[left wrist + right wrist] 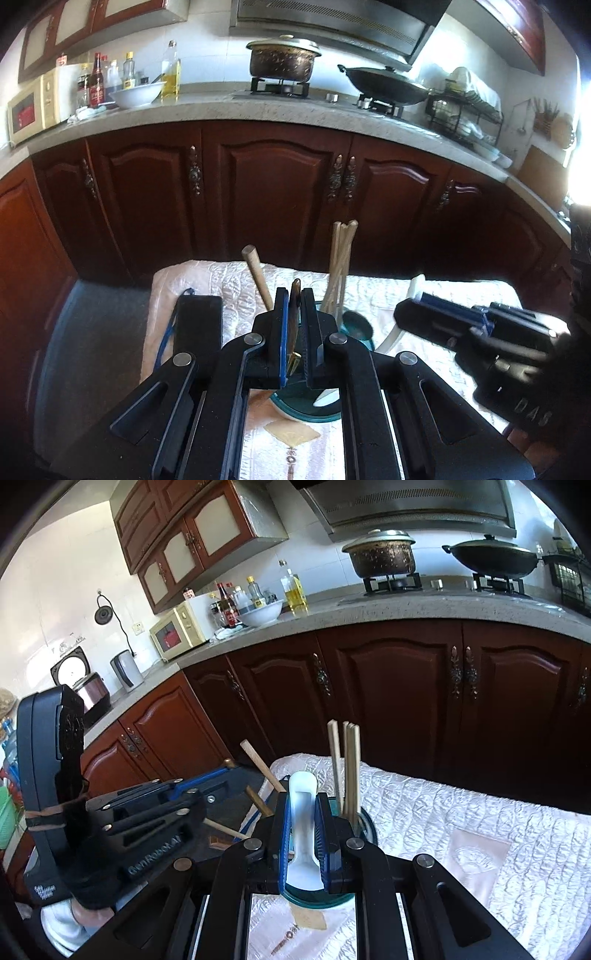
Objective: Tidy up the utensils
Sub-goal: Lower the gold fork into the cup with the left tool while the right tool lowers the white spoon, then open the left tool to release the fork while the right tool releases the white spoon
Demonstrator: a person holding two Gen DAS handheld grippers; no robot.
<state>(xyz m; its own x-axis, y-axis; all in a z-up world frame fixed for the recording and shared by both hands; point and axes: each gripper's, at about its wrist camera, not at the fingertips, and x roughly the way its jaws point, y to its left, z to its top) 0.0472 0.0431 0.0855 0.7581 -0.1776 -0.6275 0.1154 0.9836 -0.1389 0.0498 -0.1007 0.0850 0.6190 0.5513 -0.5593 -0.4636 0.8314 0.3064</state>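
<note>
Clearly both tools are loaded, so start with them. The left gripper [293, 295] has its jaws closed almost fully on a thin, dark brown utensil with a gold-coloured end [294, 317], gripped edge-on so I cannot tell what kind it is. The right gripper [303, 805] is clamped on a white spoon [303, 812], whose scooped handle stands up between the blue pads; in the left wrist view the same spoon curves out from under that gripper at the right. Just beyond and below both sets of fingers sits the teal-rimmed holder [364, 823], on a white quilted cloth [461, 805] covering a small table. It already holds several pale chopsticks [349, 768] standing upright, and a wooden handle [258, 275] leans out of it toward the left. A dark ladle-like bowl [356, 325] shows at its rim in the left view, though whether it is inside or merely beside the holder I cannot tell. By my reading the task is well underway: some utensils are in place, and these two are in hand and not yet dropped in. The holder lies directly ahead of each gripper, close under the tips, so what remains looks like lowering each piece into the opening and releasing it. A flat black object with a blue cord [197, 325] lies on the cloth to the left.
</note>
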